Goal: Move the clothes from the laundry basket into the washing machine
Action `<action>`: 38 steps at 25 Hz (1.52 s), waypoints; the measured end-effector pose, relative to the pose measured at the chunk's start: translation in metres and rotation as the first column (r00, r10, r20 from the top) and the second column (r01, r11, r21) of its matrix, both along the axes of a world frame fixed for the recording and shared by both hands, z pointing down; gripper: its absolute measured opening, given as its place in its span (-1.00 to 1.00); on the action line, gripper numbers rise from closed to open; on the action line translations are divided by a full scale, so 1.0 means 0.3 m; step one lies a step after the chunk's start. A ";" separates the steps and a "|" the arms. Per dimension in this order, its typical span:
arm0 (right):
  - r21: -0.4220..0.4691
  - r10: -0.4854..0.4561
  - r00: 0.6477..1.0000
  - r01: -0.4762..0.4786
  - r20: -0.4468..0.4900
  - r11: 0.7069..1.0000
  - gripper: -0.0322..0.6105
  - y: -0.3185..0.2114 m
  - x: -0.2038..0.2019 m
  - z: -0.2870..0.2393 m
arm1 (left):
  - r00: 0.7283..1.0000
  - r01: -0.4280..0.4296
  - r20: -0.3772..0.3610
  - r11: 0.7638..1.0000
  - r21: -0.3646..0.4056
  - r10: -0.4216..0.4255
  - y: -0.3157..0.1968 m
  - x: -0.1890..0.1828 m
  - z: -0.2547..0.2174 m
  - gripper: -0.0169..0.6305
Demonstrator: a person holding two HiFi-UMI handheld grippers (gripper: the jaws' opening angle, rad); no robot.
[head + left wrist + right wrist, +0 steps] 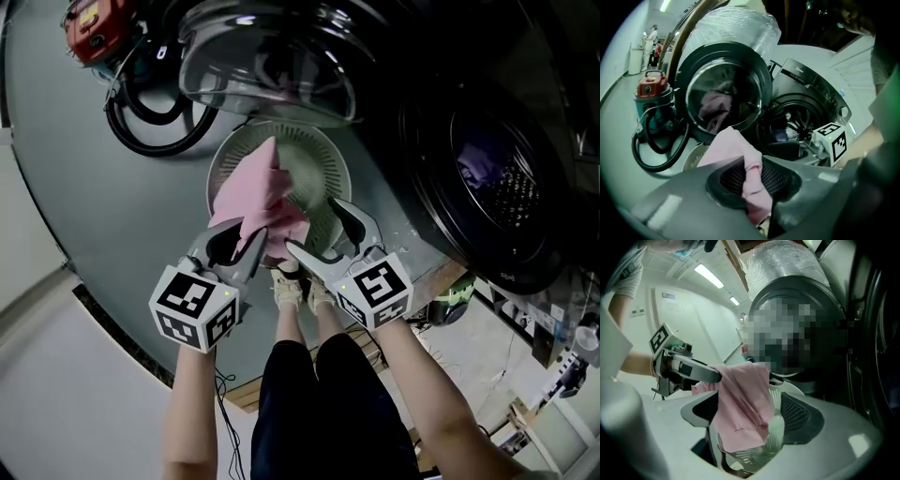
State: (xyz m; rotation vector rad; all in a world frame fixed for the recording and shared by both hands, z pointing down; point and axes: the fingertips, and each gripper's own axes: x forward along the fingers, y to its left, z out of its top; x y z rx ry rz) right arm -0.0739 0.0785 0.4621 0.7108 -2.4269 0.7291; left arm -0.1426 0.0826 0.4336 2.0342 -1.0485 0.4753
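Pink garment [258, 202] is pinched in the left gripper [239, 246], hanging just over the pale laundry basket [319, 164]; the right gripper [317, 227] stands wide beside it, gripping nothing. That single thin pinch may slip, or the trailing hem may snag the basket rim. Beyond, the open door [267, 66] juts into the path, with the washing machine [497, 178] far right and a red vacuum [94, 23] far left.

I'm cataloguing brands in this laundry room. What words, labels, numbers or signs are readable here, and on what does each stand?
No text reads clearly in any view.
Washing machine control panel: a small printed mark, too small to read.
Red vacuum cleaner: a yellow label, too blurred to read.
Wall sign: too small to read.
Marker cubes: black-and-white square patterns only, no letters or numbers.
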 end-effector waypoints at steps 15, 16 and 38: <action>0.067 -0.133 0.991 0.134 -0.009 0.989 0.15 -0.120 0.195 0.022 | 0.895 -0.420 -0.080 0.890 0.175 0.438 -0.122 0.468 -0.094 -0.70; 0.060 -0.135 0.991 0.135 -0.006 0.989 -0.01 -0.114 0.203 0.023 | 0.896 -0.417 -0.083 0.891 0.177 0.436 -0.132 0.481 -0.087 -0.70; 0.106 0.631 0.775 -0.624 -0.050 0.774 -0.52 -0.337 0.811 -0.052 | 0.947 -0.267 -0.129 0.945 0.189 0.293 -0.298 0.630 -0.097 -0.36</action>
